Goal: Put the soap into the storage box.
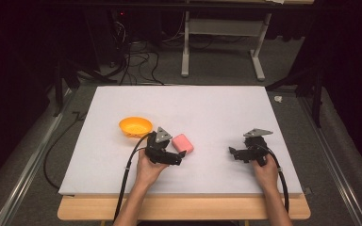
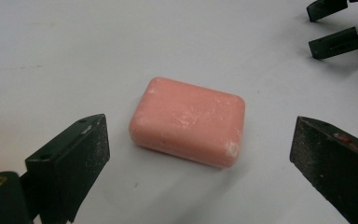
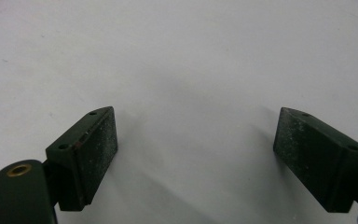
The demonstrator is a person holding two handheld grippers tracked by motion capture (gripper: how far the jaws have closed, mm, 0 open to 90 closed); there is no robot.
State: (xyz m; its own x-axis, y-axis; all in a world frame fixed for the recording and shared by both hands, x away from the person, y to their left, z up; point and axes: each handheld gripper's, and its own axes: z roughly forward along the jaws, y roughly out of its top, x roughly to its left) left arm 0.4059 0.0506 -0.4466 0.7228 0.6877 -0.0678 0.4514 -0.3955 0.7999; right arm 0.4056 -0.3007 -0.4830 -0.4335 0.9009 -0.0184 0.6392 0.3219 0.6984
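A pink bar of soap lies flat on the white table top, just right of centre-left. My left gripper sits right in front of it, held in a hand. In the left gripper view the soap lies a little ahead of the gripper, whose jaws stand wide apart and clear of both its sides. My right gripper rests on the table to the right, jaws pointing left and open over bare table. Its jaws also appear far off in the left gripper view as the right gripper.
An orange bowl stands on the table just behind and left of my left gripper. Cables trail from both grippers over the table's near edge. Beyond the far edge are a white frame's legs and floor cables.
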